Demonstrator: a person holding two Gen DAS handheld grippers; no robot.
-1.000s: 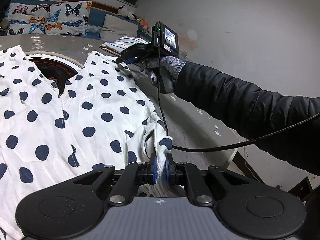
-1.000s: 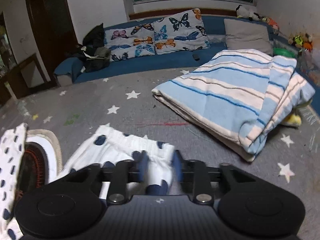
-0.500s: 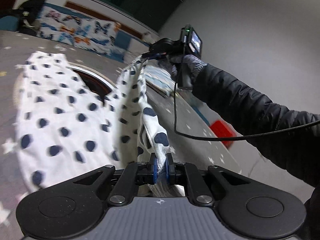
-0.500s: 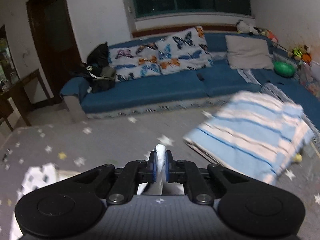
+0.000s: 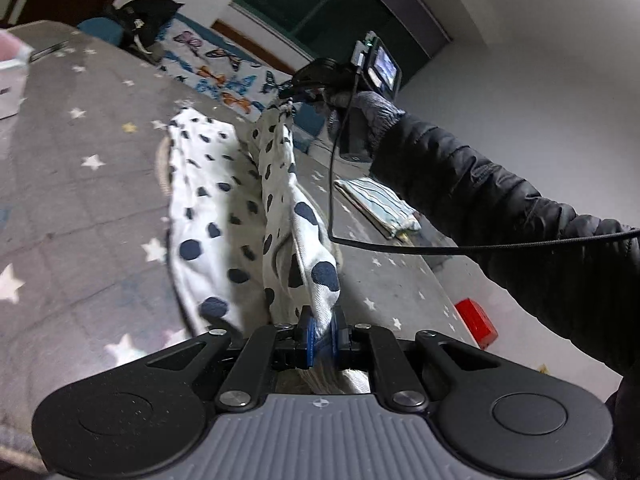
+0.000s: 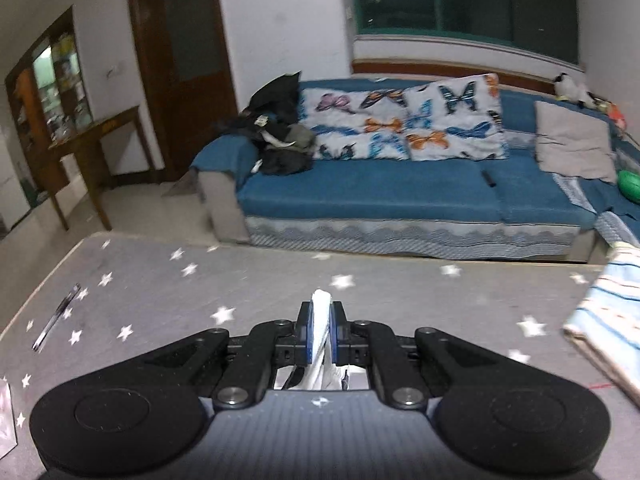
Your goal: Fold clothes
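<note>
Evidently no legible writing anywhere.

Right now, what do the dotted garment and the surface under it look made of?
Garment: thin woven fabric, probably cotton, matte; it creases and drapes limply between both claws. Surface: grey star-print cloth cover, matte, with faint quilted seams; what lies beneath is hidden.

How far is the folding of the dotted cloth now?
Done: striped cloth lies folded. In hand: left gripper and right gripper each pinch the dotted garment, one edge lifted off the star-print surface. Left: laying it over, further folds.
</note>
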